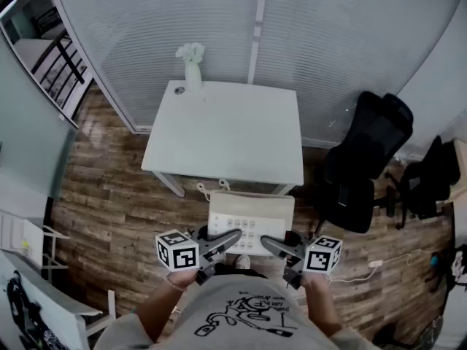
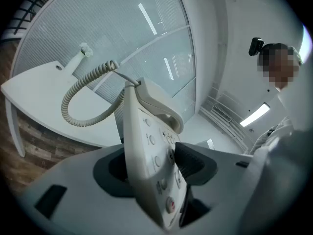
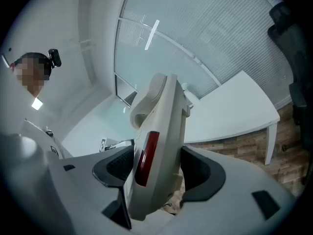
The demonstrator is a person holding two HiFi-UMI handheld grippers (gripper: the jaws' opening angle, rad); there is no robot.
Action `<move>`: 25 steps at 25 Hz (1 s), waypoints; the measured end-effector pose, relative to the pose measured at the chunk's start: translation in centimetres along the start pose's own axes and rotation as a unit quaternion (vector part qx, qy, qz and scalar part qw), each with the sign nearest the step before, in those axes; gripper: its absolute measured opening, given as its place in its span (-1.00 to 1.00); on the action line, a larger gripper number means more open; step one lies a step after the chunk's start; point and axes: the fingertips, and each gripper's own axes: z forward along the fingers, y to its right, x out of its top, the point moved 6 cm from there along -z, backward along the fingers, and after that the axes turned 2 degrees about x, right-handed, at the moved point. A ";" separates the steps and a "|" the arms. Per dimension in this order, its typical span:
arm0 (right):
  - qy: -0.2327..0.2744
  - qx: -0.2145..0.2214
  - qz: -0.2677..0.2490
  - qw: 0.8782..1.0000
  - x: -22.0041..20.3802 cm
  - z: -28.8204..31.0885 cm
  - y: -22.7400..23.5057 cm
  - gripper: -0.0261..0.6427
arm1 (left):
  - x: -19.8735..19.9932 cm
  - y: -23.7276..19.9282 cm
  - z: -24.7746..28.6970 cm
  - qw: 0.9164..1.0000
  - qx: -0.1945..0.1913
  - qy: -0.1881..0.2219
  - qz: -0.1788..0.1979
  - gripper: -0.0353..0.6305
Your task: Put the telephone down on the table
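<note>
- While clamped from both sides, telephone (image 1: 251,221) is in the air just short of table (image 1: 226,133) near edge, over wood floor (image 1: 109,195).
- left gripper (image 1: 225,240): jaws pinching the keypad side.
- right gripper (image 1: 275,245): jaws spread wide, pinching the opposite side.
- coiled cord (image 2: 83,102) loops on the table side.

I get the head view from above, looking steeply down: the bench (image 1: 226,130) lies well off at 12 o'clock, and the telephone (image 1: 250,217) hangs close under me at 6 o'clock. The left gripper (image 1: 235,237) carries its camera just behind its fingers (image 2: 193,163), looking along them, with the telephone's keypad very near at centre and the bench tilted at 10 o'clock. The right gripper (image 1: 265,243) has its camera equally close behind its fingers (image 3: 203,173), facing the telephone's side edge, with the bench at 3 o'clock. All three views share the telephone and bench, with the blinds (image 2: 122,38) beyond.
</note>
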 end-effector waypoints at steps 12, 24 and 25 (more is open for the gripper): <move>-0.005 0.000 -0.004 1.000 0.1 0.1 0.0 0.01 | 0.3 0.2 -0.1 1.000 0.010 -0.007 0.000 -0.16; -0.003 0.010 -0.003 1.000 0.4 -1.0 0.7 0.02 | -0.1 0.9 1.0 1.000 0.016 -0.001 0.005 -0.16; -0.003 0.011 -0.003 1.000 0.5 -1.2 0.8 0.02 | -0.2 1.0 1.2 1.000 0.014 0.002 0.004 -0.16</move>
